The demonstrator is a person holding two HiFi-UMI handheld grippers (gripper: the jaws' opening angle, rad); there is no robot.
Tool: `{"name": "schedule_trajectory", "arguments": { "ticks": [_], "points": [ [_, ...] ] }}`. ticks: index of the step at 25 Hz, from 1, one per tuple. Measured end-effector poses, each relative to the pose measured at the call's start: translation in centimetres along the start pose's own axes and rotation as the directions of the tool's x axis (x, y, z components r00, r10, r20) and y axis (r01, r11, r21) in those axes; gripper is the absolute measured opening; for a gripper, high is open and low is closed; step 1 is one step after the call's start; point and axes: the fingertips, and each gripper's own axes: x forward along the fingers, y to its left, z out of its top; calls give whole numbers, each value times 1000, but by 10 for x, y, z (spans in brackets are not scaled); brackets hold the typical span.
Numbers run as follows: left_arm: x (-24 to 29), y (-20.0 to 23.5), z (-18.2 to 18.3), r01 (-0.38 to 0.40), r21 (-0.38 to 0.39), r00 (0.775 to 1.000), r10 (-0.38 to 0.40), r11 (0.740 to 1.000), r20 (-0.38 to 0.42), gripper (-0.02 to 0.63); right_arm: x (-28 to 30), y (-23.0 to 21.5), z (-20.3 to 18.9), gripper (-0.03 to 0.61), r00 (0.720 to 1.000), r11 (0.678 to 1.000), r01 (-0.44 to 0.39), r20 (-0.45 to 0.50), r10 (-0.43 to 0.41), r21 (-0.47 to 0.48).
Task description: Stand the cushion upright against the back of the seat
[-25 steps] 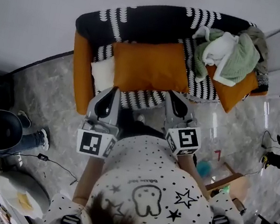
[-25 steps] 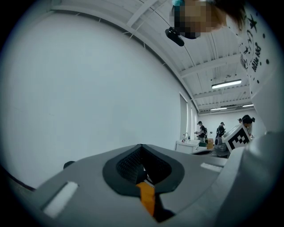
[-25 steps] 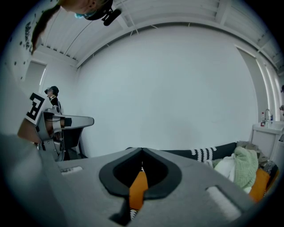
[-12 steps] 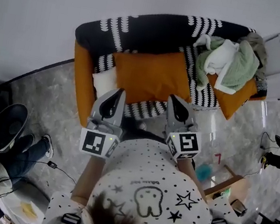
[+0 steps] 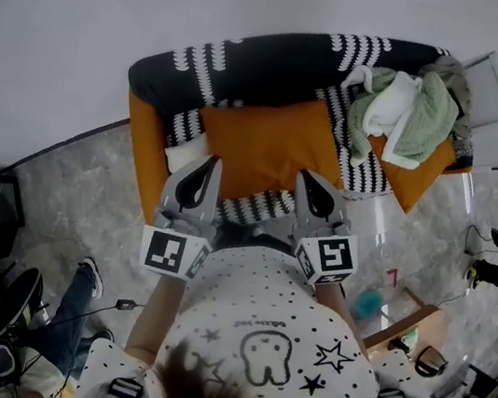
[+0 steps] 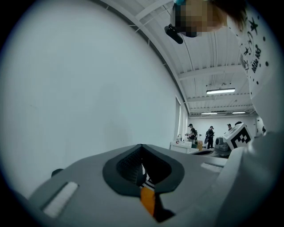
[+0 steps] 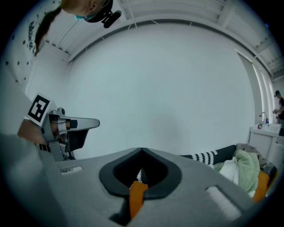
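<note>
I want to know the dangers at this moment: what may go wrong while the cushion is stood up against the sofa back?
1. Both the left tool and the right tool are shut at the near edge of the orange cushion. They may push it instead of gripping it, rucking the knitted throw.
2. The clothes pile lies by the cushion's right end and may get caught or knocked.

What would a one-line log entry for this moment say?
left gripper: shut on orange cushion, near edge | right gripper: shut on same edge | cushion: on sofa seat
</note>
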Motion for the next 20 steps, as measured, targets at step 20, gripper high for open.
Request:
{"name": "schedule_trajectory", "arguments": {
  "ticks": [20],
  "points": [
    [12, 30, -10, -8, -36, 999, 7, 999, -36, -2, 31, 13, 7, 0, 998, 998, -62, 32, 62, 6]
  ]
}}
